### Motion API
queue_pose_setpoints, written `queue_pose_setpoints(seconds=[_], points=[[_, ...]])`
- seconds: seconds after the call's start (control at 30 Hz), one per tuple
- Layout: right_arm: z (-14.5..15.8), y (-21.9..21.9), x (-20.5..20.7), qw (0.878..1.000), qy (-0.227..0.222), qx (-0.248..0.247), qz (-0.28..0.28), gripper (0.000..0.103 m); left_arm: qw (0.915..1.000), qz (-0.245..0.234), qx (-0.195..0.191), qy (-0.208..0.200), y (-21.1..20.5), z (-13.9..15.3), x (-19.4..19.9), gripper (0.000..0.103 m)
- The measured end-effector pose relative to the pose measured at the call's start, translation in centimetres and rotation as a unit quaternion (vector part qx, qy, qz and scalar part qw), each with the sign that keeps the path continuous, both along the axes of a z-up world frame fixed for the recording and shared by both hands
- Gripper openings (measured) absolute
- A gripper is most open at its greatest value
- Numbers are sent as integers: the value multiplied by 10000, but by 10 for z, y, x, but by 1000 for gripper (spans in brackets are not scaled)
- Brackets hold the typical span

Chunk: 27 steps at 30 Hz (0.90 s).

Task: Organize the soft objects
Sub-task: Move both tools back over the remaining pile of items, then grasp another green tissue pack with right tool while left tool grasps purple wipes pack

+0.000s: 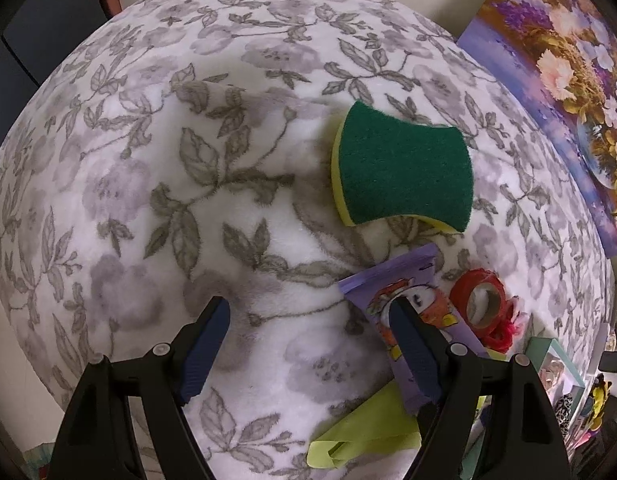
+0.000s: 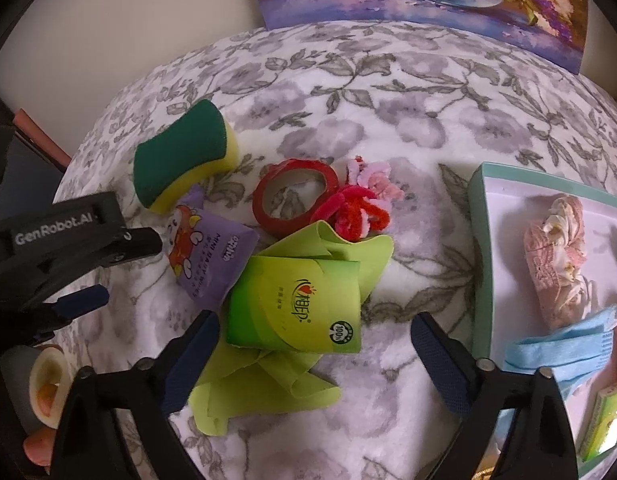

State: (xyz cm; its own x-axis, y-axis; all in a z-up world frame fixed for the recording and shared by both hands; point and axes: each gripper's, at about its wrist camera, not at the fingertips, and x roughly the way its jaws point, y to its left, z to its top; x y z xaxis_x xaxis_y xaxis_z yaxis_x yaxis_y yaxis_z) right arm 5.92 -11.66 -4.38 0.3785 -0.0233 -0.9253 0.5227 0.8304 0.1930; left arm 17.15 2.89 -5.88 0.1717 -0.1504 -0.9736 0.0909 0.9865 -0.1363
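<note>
My right gripper [image 2: 314, 338], jaws wide and empty, sat nearer the glossy green tissue packet [image 2: 294, 306], at twelve o'clock.

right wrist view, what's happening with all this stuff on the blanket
A person is sorting soft items on a floral blanket. Both grippers are open and hold nothing. The right gripper hovers over the green tissue pack; the left gripper is near the purple wipes pack. The sponge and red tape roll lie loose; the tray holds a few items.
</note>
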Motion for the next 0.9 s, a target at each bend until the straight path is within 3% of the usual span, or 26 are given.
queue_pose_setpoints(seconds=[0.13, 0.27, 0.9], points=[[-2, 0, 1, 10000, -43, 51, 31, 84, 10000, 1, -43, 52, 0, 1, 2, 83], [1, 0, 0, 9998, -144, 76, 69, 66, 9999, -27, -108, 132, -3, 1, 1, 83], [24, -20, -13, 9994, -321, -37, -107, 66, 9984, -219, -470, 205, -34, 4, -7, 83]])
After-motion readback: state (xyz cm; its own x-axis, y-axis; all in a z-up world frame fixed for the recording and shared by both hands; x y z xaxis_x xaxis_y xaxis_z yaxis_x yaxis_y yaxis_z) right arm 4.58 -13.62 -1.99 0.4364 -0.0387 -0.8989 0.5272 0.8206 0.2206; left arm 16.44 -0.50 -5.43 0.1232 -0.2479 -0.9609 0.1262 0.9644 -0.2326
